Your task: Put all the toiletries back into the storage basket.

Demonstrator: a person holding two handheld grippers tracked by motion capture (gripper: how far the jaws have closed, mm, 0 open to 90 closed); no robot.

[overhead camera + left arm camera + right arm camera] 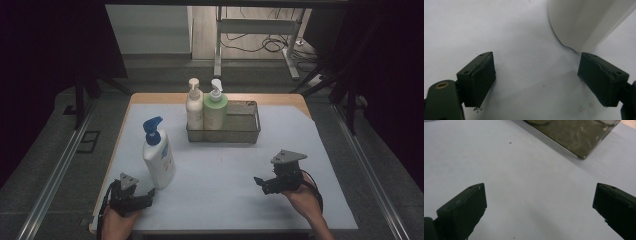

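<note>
I am easing my left gripper (pixel 150 194), jaws spread wide and empty, toward the tall white pump bottle (pixel 159 159), judging it heavy, top-heavy and slick, best pinched low across its stiff body, while my right gripper (pixel 261 182) is idling wide open too.

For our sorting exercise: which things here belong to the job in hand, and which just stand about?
In the job: white bottle with blue pump, left gripper, mesh basket.
Standing about: cream bottle, green bottle, right gripper, metal stand.

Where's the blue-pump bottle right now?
In the high view the blue-pump bottle stands on the table's left side, just ahead of the open left gripper and outside the wire basket.
</note>
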